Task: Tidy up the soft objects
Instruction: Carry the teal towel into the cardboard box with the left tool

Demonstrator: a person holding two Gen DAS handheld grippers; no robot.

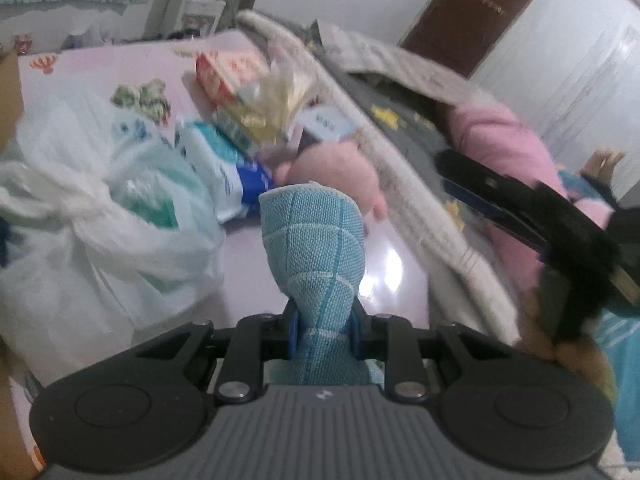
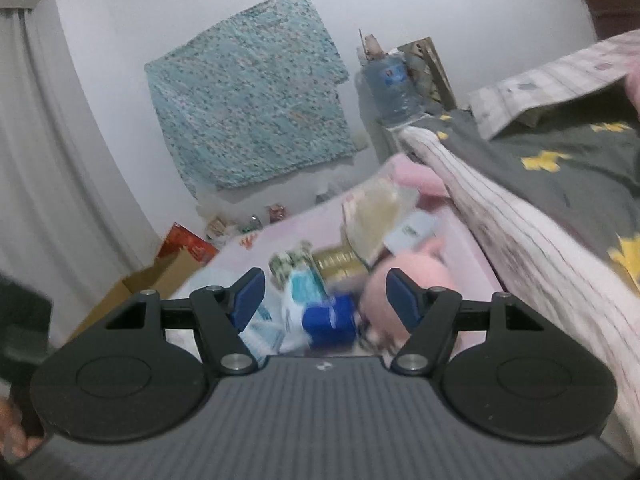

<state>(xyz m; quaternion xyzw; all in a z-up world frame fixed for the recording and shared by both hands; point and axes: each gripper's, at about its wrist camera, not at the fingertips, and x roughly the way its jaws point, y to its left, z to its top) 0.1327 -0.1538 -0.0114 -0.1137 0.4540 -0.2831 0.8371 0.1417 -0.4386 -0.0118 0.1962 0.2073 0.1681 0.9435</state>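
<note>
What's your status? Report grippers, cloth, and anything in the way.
Left gripper shut on blue cloth, lifted off table. Right gripper open, empty. Pink plush and white bag ahead.

We have two fisheye views, each from the back of a hand-held gripper and looking forward along its fingers.

The left wrist view looks steeply down on the pink table (image 1: 132, 60), very near to it. The right gripper (image 1: 500, 196) enters this view from the right edge.

The right wrist view looks flatter, over the table's near edge toward the far wall with the hanging teal cloth (image 2: 248, 92).

Both views share the pink plush toy (image 1: 336, 172) (image 2: 404, 280), the blue-and-white tissue pack (image 1: 236, 168) (image 2: 328, 316) and the bed's grey star blanket (image 1: 404, 120) (image 2: 560, 168) along the table's right edge.
</note>
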